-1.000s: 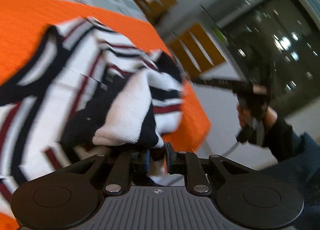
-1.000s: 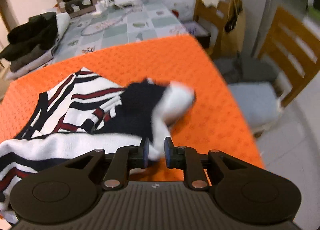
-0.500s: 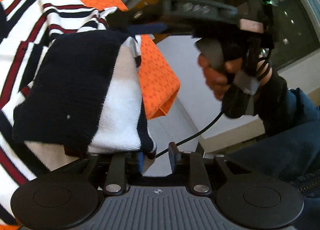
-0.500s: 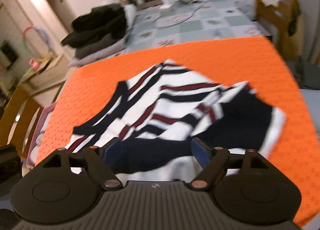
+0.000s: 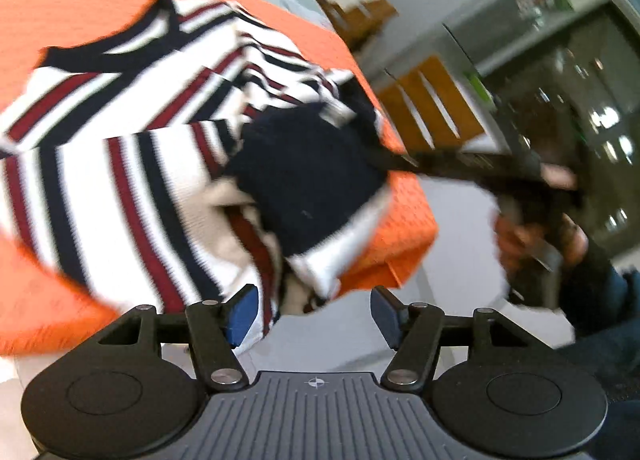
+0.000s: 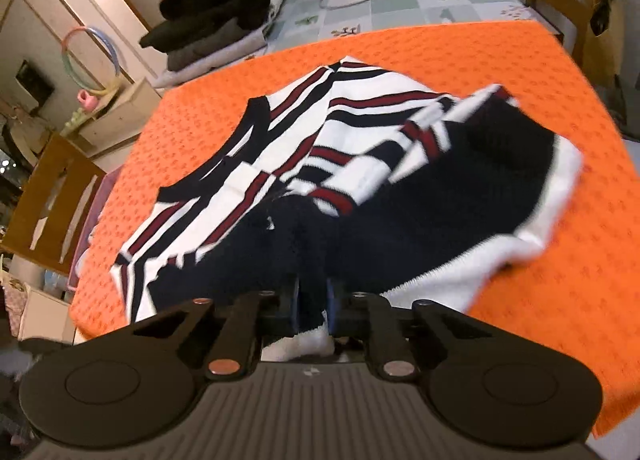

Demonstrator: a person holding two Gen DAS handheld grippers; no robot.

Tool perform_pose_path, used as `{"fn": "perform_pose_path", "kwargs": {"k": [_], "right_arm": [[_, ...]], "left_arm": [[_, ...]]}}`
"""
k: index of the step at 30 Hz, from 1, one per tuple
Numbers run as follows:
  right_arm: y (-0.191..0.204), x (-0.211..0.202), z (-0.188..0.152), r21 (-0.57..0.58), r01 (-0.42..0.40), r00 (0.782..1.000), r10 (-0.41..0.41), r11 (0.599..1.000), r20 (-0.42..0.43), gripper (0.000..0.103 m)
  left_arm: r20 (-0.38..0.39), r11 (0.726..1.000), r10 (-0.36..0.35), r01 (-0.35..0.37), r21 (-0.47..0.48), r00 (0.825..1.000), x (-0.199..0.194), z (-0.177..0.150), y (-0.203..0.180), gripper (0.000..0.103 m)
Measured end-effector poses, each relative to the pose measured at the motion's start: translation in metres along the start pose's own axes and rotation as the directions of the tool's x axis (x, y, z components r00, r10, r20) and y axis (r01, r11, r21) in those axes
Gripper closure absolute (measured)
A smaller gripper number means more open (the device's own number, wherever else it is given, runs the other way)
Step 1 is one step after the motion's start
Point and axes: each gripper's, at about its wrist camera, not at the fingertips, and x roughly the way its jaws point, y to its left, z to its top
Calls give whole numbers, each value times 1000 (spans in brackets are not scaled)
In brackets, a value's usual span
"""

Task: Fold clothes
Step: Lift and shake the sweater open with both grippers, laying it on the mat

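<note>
Orange cloth (image 6: 460, 56) carries the striped sweater (image 6: 360, 164), its navy hem clamped by the right gripper (image 6: 312, 300), while the left gripper (image 5: 314, 314) gapes empty.

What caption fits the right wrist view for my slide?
Right gripper, jaws shut on the navy hem of a striped white, red and navy knit sweater lying on an orange textured cloth.

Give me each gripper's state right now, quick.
Left gripper: open, holding nothing.
Right gripper: shut on the striped sweater.

Striped sweater (image 6: 352, 164) hem hidden between right tool (image 6: 313, 306) pads; right hand (image 5: 536, 236) motion-blurred.
</note>
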Motion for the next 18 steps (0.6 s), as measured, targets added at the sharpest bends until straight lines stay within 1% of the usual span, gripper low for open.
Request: {"fn": "perform_pose_path", "kwargs": {"k": [2,5,6,8,9,11,12,14,18], "right_arm": [[-3,-22,-19,-4,-5,1000,5,1000,-3,93],[-8,-56,-47,-11,-13,1000,13,1000,-8,93],[-11,-63,-57,-14,-15,1000,14,1000,-21,93],[-18,-70,-79,-20,-18,998,16,1000,-65,94],[-21,-71,-88,-27,-27,995,24,999,-100,99],[-27,-70,-107,-41,-49,984,41,998,-172,99],[-28,-70,-113,-63,-46,981,33,997,-193,101],[-26,-74,-120,-110,-32,981,10,993,-196,101],[-24,-86,-109,-155,-33,991,12,987,-134,97]], "left_arm": [[46,999,44,-43,-20,998,-13,-10,0,35],[95,994,105,-101,-43,990,-22,-19,-3,35],[109,992,119,-114,-49,987,-24,-22,-4,35],[130,989,140,-133,-61,982,-25,-25,-6,35],[135,988,148,-140,-67,980,-25,-26,-8,35],[144,986,160,-152,-68,977,-23,-27,-12,35],[148,985,166,-158,-68,975,-22,-27,-14,35],[154,984,177,-169,-64,972,-19,-27,-19,34],[149,982,186,-180,-52,971,-12,-26,-26,32]]}}
